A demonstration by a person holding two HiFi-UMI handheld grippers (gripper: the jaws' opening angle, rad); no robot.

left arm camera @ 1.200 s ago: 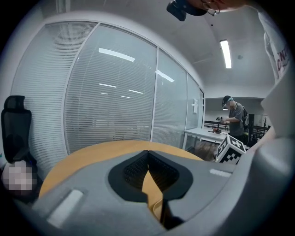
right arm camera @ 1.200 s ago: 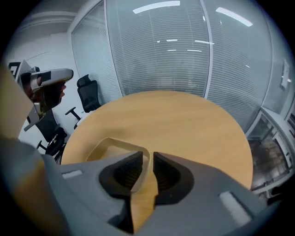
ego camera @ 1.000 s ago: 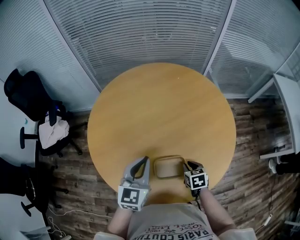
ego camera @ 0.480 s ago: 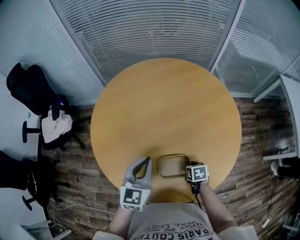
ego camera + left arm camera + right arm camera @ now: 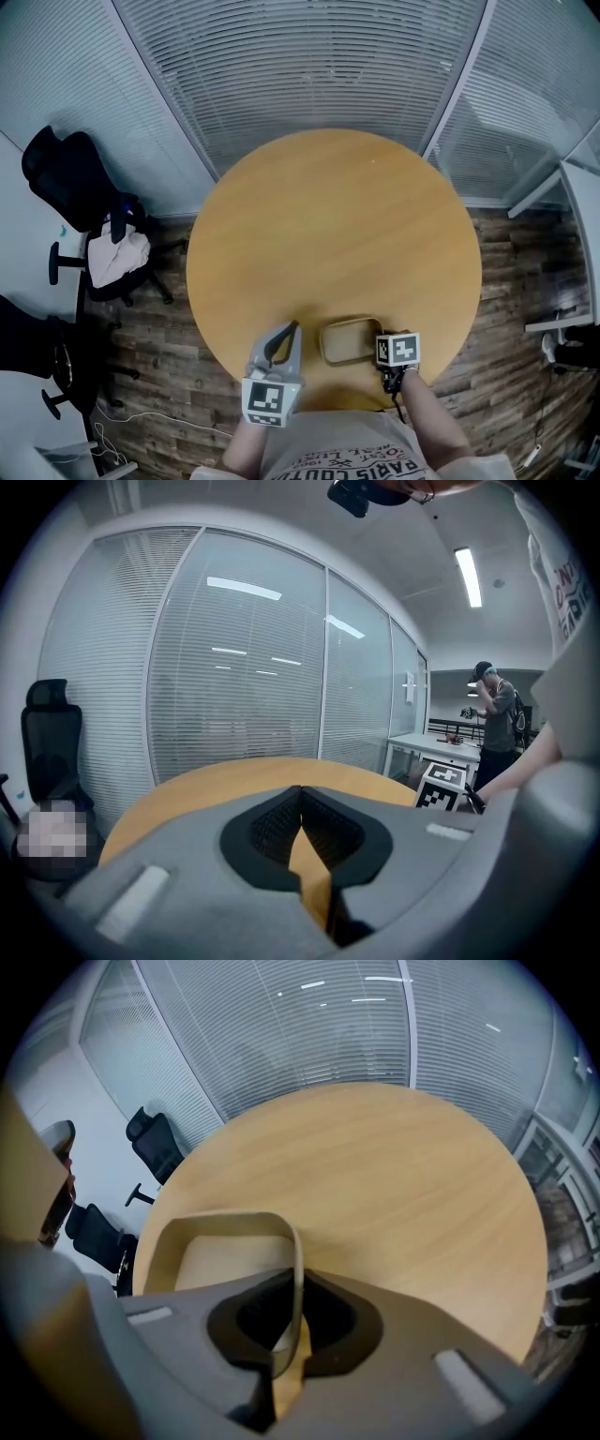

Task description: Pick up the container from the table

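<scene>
Pinching container (image 5: 220, 1219) wall, right gripper (image 5: 294, 1286) fingers clamped | likely light, thin, flexible | left gripper (image 5: 301, 797) fingers clenched, empty

Legible print appeared only on the person's shirt (image 5: 349, 452), directly behind the left gripper (image 5: 292, 328) and the right gripper (image 5: 377, 332): capitals reading "PARIS COUTU", the remainder unclear, with smaller lines above too fine to read. Each gripper's cube bore black-and-white square marker patterns.
</scene>
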